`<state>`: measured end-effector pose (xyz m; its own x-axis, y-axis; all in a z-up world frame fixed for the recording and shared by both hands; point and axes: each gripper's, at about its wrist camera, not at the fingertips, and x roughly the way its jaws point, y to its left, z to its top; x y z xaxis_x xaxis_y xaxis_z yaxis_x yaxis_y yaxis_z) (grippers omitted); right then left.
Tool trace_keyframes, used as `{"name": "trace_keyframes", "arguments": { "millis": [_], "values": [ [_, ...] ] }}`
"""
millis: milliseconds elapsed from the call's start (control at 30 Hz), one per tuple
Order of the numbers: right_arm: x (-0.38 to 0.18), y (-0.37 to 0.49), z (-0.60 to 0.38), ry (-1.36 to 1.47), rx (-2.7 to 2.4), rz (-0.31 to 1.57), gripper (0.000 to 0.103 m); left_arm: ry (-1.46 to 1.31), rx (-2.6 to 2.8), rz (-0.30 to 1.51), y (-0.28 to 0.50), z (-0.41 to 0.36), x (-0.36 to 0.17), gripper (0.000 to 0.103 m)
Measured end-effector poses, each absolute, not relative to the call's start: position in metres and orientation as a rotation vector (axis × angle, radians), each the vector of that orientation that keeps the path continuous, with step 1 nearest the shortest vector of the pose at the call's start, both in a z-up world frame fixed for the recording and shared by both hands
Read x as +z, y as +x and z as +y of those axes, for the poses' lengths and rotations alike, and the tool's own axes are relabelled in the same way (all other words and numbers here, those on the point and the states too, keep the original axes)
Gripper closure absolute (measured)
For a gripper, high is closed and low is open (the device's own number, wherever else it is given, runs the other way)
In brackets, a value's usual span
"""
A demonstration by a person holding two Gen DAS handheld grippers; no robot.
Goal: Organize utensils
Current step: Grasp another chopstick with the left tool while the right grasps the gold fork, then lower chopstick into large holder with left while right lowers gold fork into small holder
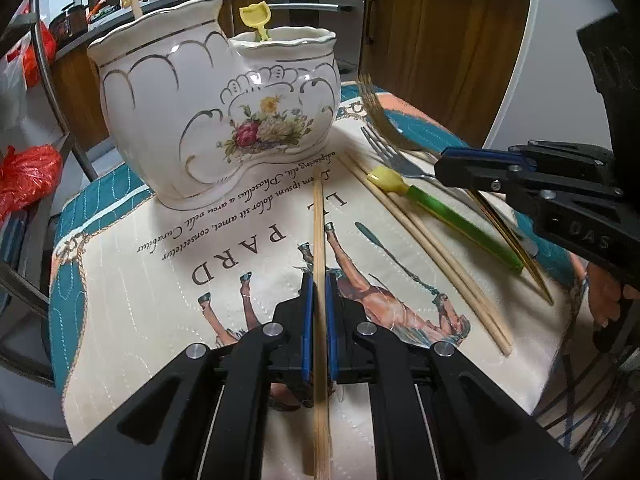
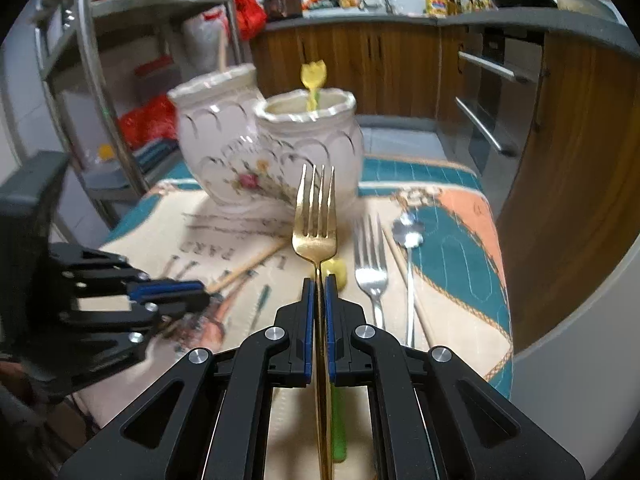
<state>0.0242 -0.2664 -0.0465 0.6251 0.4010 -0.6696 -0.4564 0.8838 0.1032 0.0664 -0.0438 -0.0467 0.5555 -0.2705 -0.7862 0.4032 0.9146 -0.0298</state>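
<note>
A white floral two-pot ceramic holder (image 1: 216, 108) stands at the far side of the printed mat; it also shows in the right wrist view (image 2: 272, 148). A yellow-topped utensil (image 1: 258, 24) stands in its smaller pot. My left gripper (image 1: 319, 280) is shut on a wooden chopstick (image 1: 319, 220) that points toward the holder. My right gripper (image 2: 319, 280) is shut on a gold fork (image 2: 315, 216), tines forward, raised over the mat. It also shows in the left wrist view (image 1: 472, 164).
On the mat (image 1: 140, 280) lie two chopsticks (image 1: 432, 252), a green-handled yellow-tipped utensil (image 1: 440, 208), a silver fork (image 2: 370, 268) and a silver spoon (image 2: 408, 240). A metal rack (image 2: 96, 60) stands left, wooden cabinets (image 2: 400, 68) behind.
</note>
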Motion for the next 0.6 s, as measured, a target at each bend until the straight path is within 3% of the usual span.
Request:
{"name": "trace_keyframes", "arguments": {
  "millis": [600],
  "values": [
    [-0.006, -0.022, -0.272, -0.064, 0.599, 0.391, 0.097, 0.016, -0.441, 0.561, 0.032, -0.002, -0.003, 0.097]
  ]
}}
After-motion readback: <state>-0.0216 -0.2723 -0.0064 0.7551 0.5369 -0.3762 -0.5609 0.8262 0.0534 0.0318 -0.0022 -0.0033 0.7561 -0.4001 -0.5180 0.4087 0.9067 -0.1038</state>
